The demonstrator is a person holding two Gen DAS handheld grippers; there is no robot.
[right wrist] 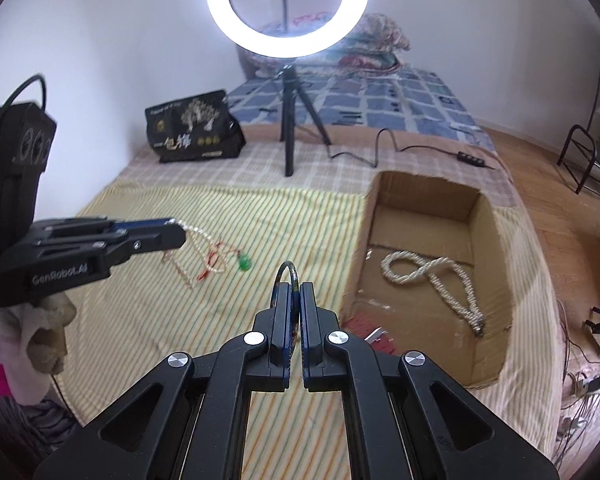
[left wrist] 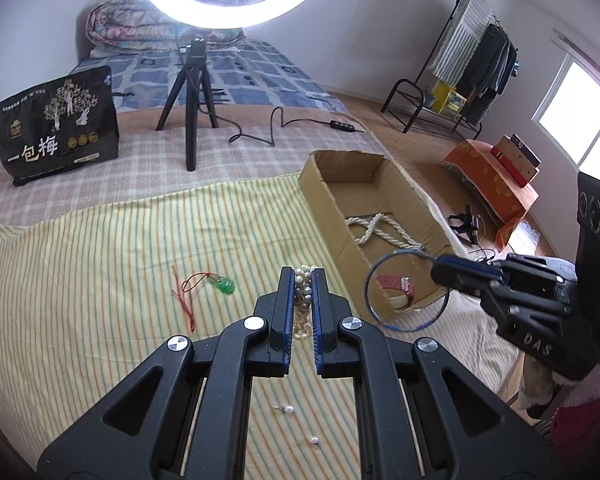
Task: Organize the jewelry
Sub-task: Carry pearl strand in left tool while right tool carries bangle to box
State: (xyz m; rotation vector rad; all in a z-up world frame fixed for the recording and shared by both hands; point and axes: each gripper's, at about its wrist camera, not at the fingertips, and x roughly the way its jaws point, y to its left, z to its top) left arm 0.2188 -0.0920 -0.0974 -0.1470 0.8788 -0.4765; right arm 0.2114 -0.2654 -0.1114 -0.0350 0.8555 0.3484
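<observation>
While the left gripper (left wrist: 302, 280) is clenched on a bunch of pearl beads (left wrist: 304, 288) — a strand trails from its tip in the right wrist view, though blur there makes its full run hard to trace — the right gripper (right wrist: 296, 292) is clamped on a thin dark bangle (left wrist: 406, 290), whose hoop stands out beyond the tips. Both pieces hang above the striped cloth (left wrist: 100, 272), clear of it. Just beside the bangle sits the open cardboard box (left wrist: 320, 184), already holding a twisted white rope necklace (right wrist: 432, 280) and a pink watch (left wrist: 398, 284) at its near end. Still loose on the cloth are a green pendant on a red cord (left wrist: 220, 284) and two small pearl studs (left wrist: 288, 409).

My read: this is the carry step, both items lifted and bound for the box. Next, each hand must travel over the box rim, lower inside, and only then release — the bangle first, being nearer, leaving room for the pearls.
</observation>
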